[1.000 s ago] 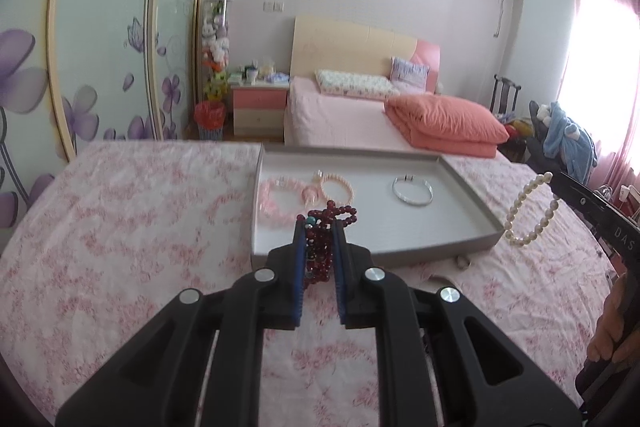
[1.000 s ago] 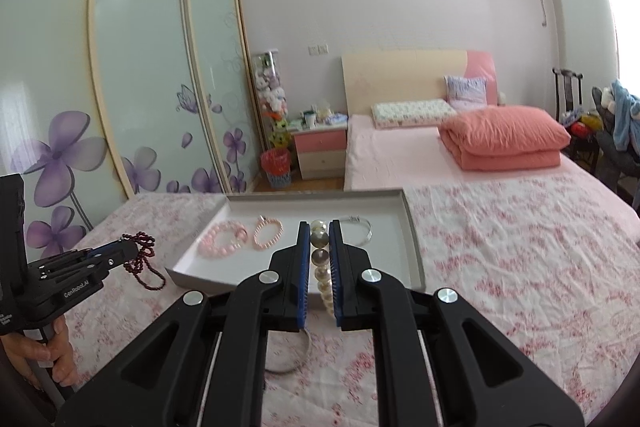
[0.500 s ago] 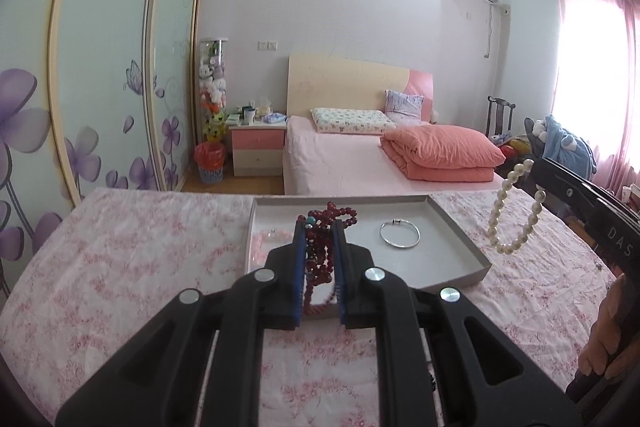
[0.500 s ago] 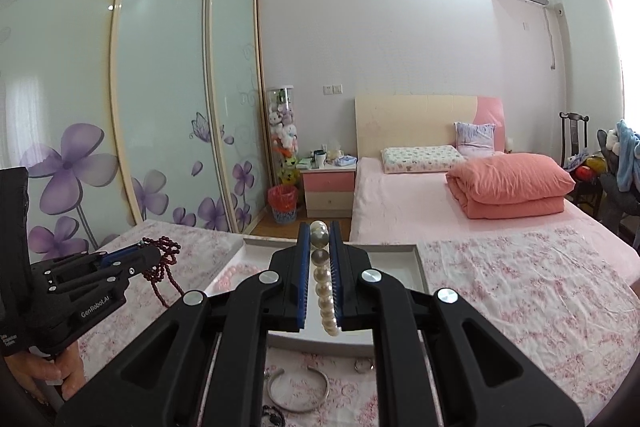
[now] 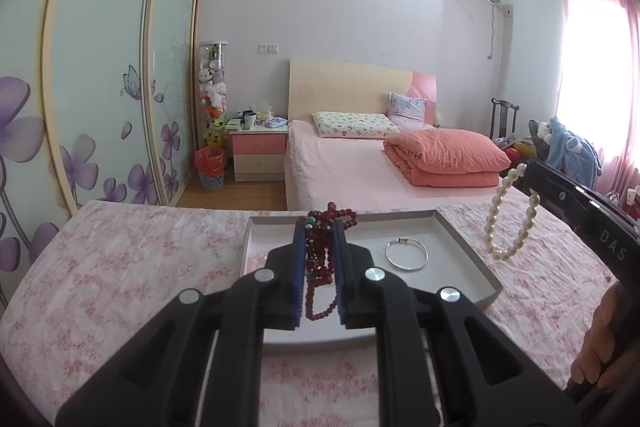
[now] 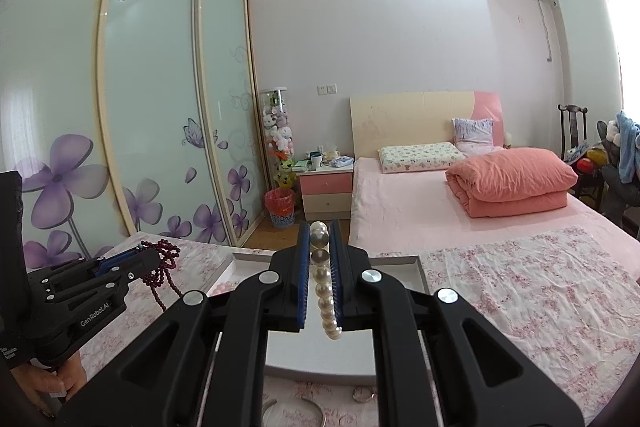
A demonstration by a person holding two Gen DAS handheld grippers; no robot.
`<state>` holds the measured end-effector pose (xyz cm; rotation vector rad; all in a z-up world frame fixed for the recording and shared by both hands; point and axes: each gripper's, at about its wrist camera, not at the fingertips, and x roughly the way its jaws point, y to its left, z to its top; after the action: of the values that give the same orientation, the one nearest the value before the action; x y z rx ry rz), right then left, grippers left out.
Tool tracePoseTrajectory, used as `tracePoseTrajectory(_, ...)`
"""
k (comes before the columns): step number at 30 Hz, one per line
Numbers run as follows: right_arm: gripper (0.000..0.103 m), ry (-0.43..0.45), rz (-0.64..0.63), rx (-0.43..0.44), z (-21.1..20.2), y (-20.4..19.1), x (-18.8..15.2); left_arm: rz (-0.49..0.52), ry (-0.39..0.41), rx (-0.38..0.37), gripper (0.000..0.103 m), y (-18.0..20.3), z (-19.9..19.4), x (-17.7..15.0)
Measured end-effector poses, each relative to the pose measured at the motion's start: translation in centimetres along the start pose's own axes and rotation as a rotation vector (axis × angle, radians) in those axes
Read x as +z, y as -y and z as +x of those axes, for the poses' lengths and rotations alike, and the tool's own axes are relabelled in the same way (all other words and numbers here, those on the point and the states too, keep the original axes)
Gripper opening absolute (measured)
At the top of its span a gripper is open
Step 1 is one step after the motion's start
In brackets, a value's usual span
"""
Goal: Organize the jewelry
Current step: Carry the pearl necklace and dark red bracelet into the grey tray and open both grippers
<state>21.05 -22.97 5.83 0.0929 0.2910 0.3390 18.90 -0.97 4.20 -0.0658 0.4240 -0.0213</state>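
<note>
Here we hold both tongs closed on jewelry above the flowered surface [image 5: 120,267]: our left tongs [image 5: 319,227] pinch the dark red bead strand [image 5: 320,267], which hangs down between the pads, and our right tongs [image 6: 319,229] clamp the pearl strand [image 6: 326,291], its free loop dangling. The gray tray [image 5: 464,247] lies at twelve o'clock of the left tongs, just ahead and below, its long axis running nine to three; the left hand looks nearer to it, the pearls hanging off toward two o'clock. A silver bangle [image 5: 406,255] rests in the tray. The left tongs hide most of some pink beads [image 5: 256,261], and small metal rings [image 6: 362,393] near the right tongs are cut off, hard to identify.
</note>
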Motion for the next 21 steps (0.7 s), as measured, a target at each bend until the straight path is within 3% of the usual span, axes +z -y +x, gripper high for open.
tracePoseTrajectory(21,0.011,-0.198,0.095,0.013,10.7,1.9,-1.7,-0.035,-0.115,-0.014,0.014,-1.1,11.0,-0.1)
